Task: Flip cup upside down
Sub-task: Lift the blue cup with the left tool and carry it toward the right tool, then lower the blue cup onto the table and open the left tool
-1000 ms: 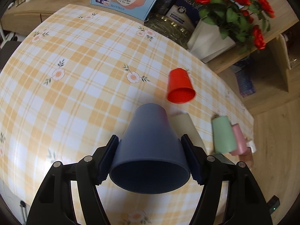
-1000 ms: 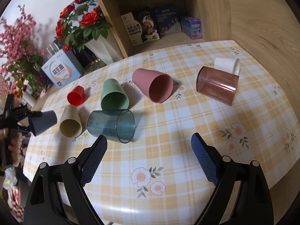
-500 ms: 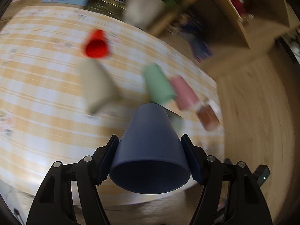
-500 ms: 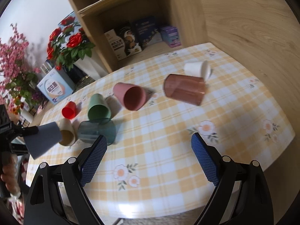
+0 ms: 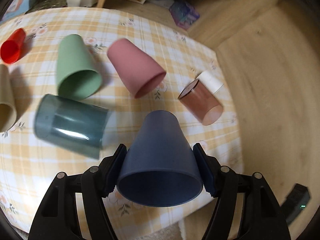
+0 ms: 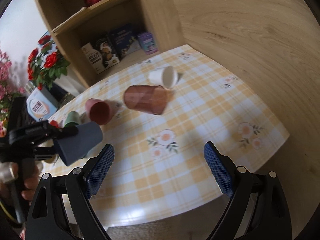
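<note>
Above the near edge of the checked table point(image 5: 60, 160), a blue cup point(image 5: 160, 160) is clamped between the pads of the left gripper point(image 5: 160, 169), its open mouth turned toward the camera and its closed base pointing out over the tabletop. In the right wrist view the same cup is seen held clear of the surface, tilted, with the person's hand point(image 6: 26, 184) on the gripper handle below it. The right gripper point(image 6: 159, 172) is held with its fingers wide apart and nothing between them, over a bare stretch of the cloth.

Seven other cups are lying on their sides on the table — a red cup point(image 5: 12, 49), a beige cup point(image 5: 6, 100) cut by the frame edge, a green cup point(image 5: 77, 68), a teal clear cup point(image 5: 70, 124), a pink cup point(image 5: 136, 70), a brown clear cup point(image 5: 200, 104) and, touching its base, a white cup point(image 5: 211, 81). The teal cup is just beside the green one. Boxes point(image 6: 112, 48) are standing on the shelf point(image 6: 90, 18) behind the table, with red flowers point(image 6: 46, 62) to its left.
</note>
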The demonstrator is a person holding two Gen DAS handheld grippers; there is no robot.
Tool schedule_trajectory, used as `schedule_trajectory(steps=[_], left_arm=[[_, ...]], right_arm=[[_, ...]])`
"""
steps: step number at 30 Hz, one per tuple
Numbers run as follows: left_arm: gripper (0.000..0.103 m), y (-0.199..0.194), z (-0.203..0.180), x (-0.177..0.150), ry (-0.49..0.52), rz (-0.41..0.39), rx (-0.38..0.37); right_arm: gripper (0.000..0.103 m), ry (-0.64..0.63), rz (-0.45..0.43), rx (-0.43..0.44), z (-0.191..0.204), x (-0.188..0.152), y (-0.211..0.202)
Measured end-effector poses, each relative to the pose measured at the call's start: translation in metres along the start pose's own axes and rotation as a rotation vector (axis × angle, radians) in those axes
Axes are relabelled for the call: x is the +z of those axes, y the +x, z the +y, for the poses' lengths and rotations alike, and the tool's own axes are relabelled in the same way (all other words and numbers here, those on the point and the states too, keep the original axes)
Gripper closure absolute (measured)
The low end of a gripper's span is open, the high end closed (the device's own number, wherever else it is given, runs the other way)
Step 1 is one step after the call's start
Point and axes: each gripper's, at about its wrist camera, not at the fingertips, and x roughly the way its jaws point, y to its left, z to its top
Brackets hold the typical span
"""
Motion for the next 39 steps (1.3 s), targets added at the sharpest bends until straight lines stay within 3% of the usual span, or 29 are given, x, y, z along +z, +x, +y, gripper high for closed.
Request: schedule_trajectory(steps=[10,21,29,39], left_arm=[[0.037,0.034,-0.027,-0.015,0.144,0.007,0.129],[0.037,0.046,-0.021,-0.033,0.130,0.079,0.099],[0.035,0.024,-0.018,-0.037,0.179,0.049,0.099],[0.025,-0.029,-0.002,-0.037,0.246,-0.068,0.144]], right_arm=[[0.015,0.035,0.012,-0.021,-0.021,0.000,0.005],[0.015,0.034,0.024,-0.034,-0.021,0.000,0.002],[0.015,0.003,0.048,-0.035,-0.006,0.001,-0.001],[0.015,-0.029,0.101,-0.004,0.030,0.001,0.007]])
